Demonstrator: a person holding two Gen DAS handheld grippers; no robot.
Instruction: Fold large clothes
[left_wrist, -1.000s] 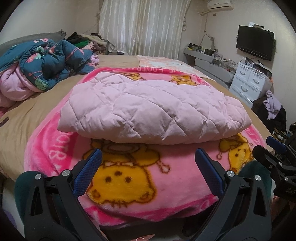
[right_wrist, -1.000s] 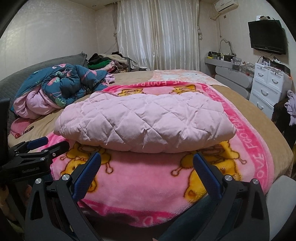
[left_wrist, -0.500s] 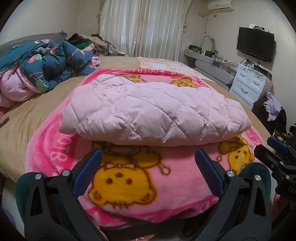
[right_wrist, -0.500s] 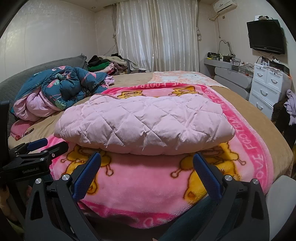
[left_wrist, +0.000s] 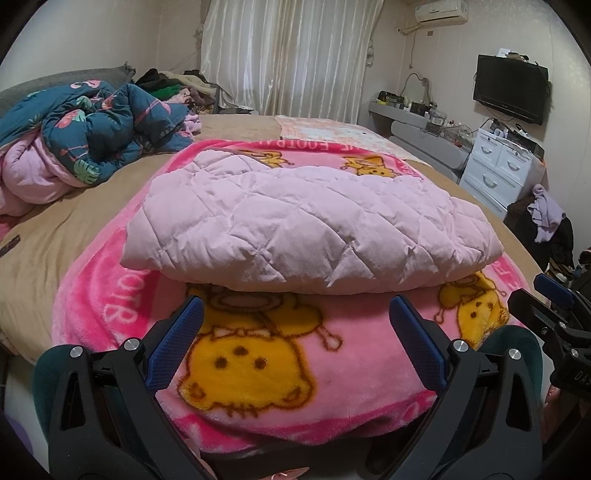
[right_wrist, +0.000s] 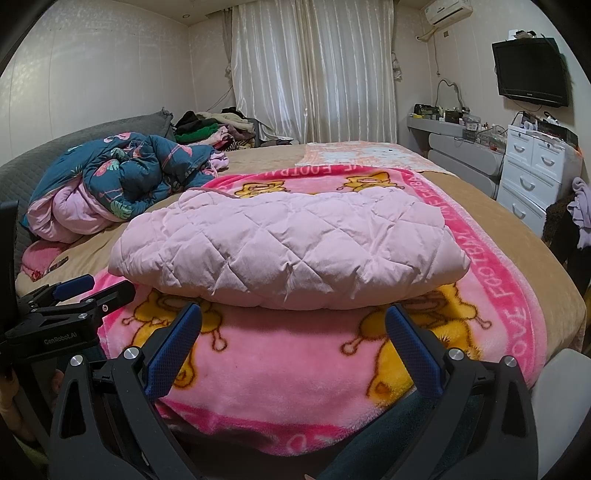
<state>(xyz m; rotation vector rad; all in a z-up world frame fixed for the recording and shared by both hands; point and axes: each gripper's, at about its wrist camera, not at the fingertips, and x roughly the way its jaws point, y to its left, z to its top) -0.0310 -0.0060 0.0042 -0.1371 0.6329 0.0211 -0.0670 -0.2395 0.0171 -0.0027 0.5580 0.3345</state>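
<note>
While both my tongs, left gripper (left_wrist: 295, 332) & right gripper (right_wrist: 293, 338), hang wide open w/ nothing held just short of the folded pink quilted jacket (left_wrist: 306, 229) atop the cartoon blanket (left_wrist: 280, 369), I'd pinch its near edge evenly.

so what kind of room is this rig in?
A lived-in bedroom, most likely in a home. A large bed fills the view, with a pink cartoon blanket and the folded pink quilted garment on it. A white drawer unit and wall TV stand to the right.
</note>
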